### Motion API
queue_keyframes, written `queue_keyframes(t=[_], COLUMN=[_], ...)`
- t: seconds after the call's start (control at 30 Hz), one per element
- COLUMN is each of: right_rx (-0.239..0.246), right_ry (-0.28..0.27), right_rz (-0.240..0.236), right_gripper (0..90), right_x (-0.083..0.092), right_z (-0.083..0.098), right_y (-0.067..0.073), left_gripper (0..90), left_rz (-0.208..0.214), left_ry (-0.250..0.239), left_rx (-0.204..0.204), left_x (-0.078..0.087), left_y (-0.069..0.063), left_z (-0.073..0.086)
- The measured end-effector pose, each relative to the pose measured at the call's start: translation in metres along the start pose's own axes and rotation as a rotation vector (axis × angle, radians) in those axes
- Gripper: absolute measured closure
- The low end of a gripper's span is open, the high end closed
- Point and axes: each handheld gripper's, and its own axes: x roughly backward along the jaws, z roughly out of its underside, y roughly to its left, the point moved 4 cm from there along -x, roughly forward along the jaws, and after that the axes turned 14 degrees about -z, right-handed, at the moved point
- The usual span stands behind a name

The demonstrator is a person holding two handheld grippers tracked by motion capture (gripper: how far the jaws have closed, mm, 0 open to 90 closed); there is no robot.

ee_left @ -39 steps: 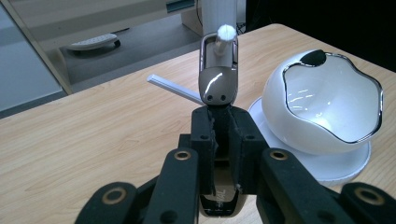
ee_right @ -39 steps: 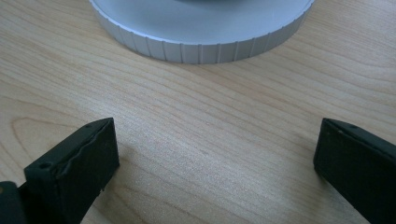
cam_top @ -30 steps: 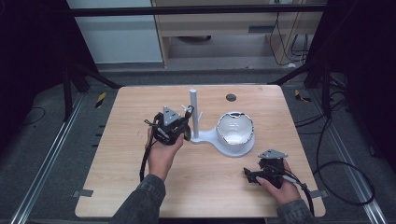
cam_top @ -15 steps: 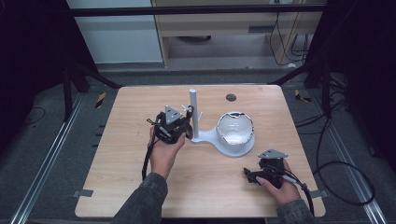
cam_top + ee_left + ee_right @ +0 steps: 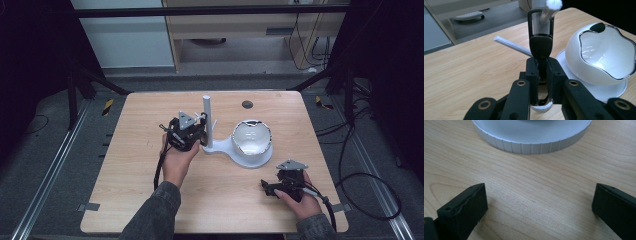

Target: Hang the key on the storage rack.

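A white stand (image 5: 220, 148) has an upright post (image 5: 206, 112) with short pegs and a round base that carries a white chrome-rimmed bowl (image 5: 252, 140). My left gripper (image 5: 199, 132) is right beside the post, shut on a black looped tag (image 5: 540, 42). The tag's loop sits around a white peg (image 5: 551, 6) that points toward the camera. In the left gripper view the gripper (image 5: 541, 63) has both jaws pressed onto the tag's lower end. My right gripper (image 5: 269, 186) rests open on the table in front of the ribbed base rim (image 5: 531, 142), with bare wood between its jaws (image 5: 539, 202).
Another thin white peg (image 5: 511, 45) juts out low from the post, over the wooden table (image 5: 140, 165). A dark round hole (image 5: 247, 104) lies near the table's far edge. Cables trail from both grippers off the near edge.
My left gripper has edged slightly right, toward the post, still holding the tag. The right gripper has stayed put.
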Motion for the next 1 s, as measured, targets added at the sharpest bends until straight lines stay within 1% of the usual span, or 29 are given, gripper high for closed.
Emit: queue_keyframes(t=[0.17,0.27,0.6,0.7,0.87,0.97,1.0], right_rx=[0.000,0.000,0.000,-0.001,0.004,0.004,0.004], right_ry=[0.001,0.001,0.000,0.000,-0.001,-0.001,-0.001], right_rz=[0.000,0.001,0.002,0.002,0.005,0.005,0.005], right_gripper=[0.4,0.4,0.4,0.4,0.4,0.5,0.5], right_x=[0.0000,0.0000,0.0001,0.0001,-0.0002,-0.0002,-0.0002], right_z=[0.0000,0.0000,0.0000,0.0001,0.0001,0.0001,0.0001], right_y=[0.0000,0.0000,0.0000,0.0000,-0.0002,-0.0003,-0.0003], left_gripper=[80.3,80.3,79.8,78.9,72.7,69.0,69.0], left_rz=[0.005,0.021,0.029,0.026,0.019,0.021,0.022], left_ry=[-0.004,-0.003,-0.006,-0.005,-0.008,-0.008,-0.013], left_rx=[0.008,0.019,0.019,0.010,0.017,0.009,0.005], left_x=[-0.0031,-0.0052,-0.0094,-0.0096,-0.0082,-0.0058,-0.0052], left_y=[0.0002,0.0012,-0.0008,-0.0005,-0.0001,-0.0008,-0.0007], left_z=[-0.0002,-0.0004,-0.0017,-0.0011,-0.0012,-0.0014,-0.0018])
